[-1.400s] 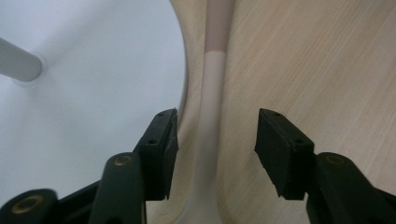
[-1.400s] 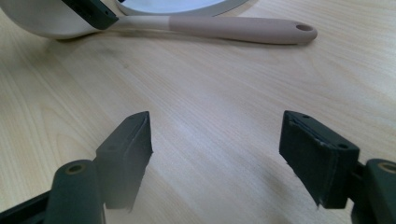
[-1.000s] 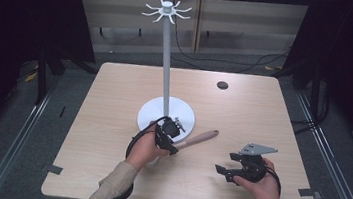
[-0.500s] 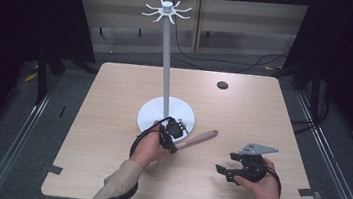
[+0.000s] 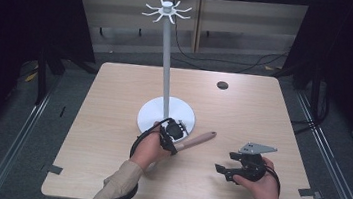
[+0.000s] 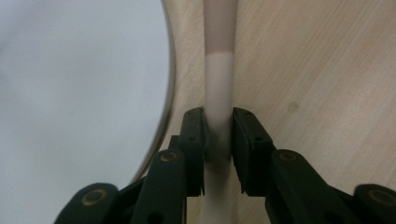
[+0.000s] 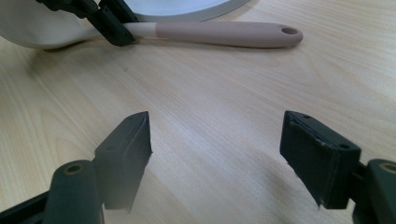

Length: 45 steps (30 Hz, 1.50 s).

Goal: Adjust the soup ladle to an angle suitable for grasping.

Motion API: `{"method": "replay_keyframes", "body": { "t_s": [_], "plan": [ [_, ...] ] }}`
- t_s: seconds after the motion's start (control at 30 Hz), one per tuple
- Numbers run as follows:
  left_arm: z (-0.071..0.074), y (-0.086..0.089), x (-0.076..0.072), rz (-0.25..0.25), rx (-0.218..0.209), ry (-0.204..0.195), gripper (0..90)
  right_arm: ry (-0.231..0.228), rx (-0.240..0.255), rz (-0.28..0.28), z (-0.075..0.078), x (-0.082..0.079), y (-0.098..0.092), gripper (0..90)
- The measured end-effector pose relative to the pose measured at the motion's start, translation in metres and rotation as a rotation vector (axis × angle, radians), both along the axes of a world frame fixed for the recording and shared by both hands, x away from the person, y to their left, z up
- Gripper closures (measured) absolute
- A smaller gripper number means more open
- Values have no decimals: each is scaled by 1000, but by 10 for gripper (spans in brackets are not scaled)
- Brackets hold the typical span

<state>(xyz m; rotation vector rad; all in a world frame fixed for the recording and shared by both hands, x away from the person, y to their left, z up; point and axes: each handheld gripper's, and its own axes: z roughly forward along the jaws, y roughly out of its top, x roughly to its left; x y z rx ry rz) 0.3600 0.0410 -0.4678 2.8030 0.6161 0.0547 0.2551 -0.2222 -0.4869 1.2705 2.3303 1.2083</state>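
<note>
The left gripper (image 5: 172, 133) has closed a little tighter on the spoon (image 5: 195, 139) since a moment ago, and now squeezes its white neck, so I think a lift comes next. The spoon lies flat in the middle of the frame beside the white stand base (image 5: 155, 112), its pink handle pointing to the upper right. The right gripper (image 5: 237, 168) waits wide open at the lower right.
</note>
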Motion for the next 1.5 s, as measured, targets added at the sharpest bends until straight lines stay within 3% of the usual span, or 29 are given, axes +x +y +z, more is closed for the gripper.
{"method": "replay_keyframes", "body": {
  "t_s": [0.13, 0.27, 0.3, 0.47, 0.6, 1.0, 1.23, 1.5],
  "plan": [
    [1, -2, 0, -11, 24, -5, 782, -3, -1, 6, -1, 1, 0, 250],
    [0, 1, -4, 27, -5, 7, 785, -3, -1, 7, -1, 1, -1, 247],
    [2, 4, -3, 12, 0, 6, 785, -4, -1, 7, -1, 1, -1, 244],
    [10, 17, -6, 37, -66, -22, 786, 1, 0, -1, -2, 2, 1, 194],
    [16, 22, -9, 45, -91, -41, 786, 4, -2, 0, -3, 3, 2, 173],
    [36, 35, -16, 84, -236, -87, 786, 12, 15, -21, -3, 5, 3, 98],
    [44, 41, -19, 100, -317, -98, 786, 9, 30, -27, -2, 6, 2, 79],
    [49, 48, -21, 116, -373, -106, 786, 15, 23, -17, -3, 8, 4, 79]
  ]
}}
